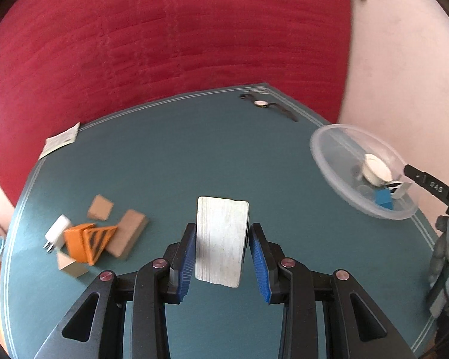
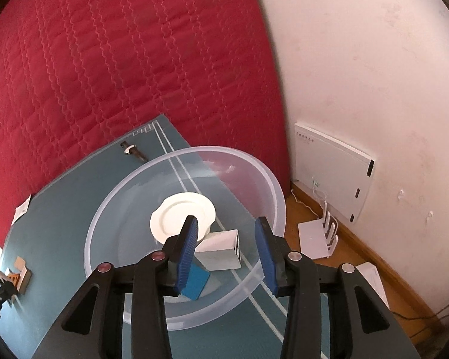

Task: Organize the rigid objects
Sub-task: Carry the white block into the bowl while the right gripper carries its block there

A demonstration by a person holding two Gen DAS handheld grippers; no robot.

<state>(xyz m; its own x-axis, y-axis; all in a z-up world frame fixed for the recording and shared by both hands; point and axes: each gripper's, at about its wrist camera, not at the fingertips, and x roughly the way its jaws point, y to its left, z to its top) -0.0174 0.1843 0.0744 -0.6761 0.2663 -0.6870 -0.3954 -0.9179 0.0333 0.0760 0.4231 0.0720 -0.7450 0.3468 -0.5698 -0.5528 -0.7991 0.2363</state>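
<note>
Left wrist view: the left tool point(image 1: 221, 251) grips a white block point(image 1: 221, 239) between its blue pads, lifted clear of the teal table point(image 1: 170, 161). At ten o'clock from the block lies a small heap: an orange wedge point(image 1: 88, 243) with black stripes, two tan blocks point(image 1: 125, 233), a white plug point(image 1: 56, 230) and a pale wooden piece point(image 1: 70, 264). A watch point(image 1: 262, 103) lies near the far edge at one o'clock, and a paper slip point(image 1: 60, 139) hangs over the edge at ten o'clock. At two o'clock a clear bowl point(image 1: 323, 155) sits at the table's right edge.

Right wrist view: the right tool point(image 2: 226, 233) hangs over that bowl point(image 2: 110, 218) with its jaws parted a little and nothing between them. Inside the bowl lie a white round lid point(image 2: 176, 212), a white box point(image 2: 221, 251) and a blue block point(image 2: 197, 284). The box sits just beside the lid, the blue block at seven o'clock from the box. A red quilt point(image 2: 104, 59) fills the background.
</note>
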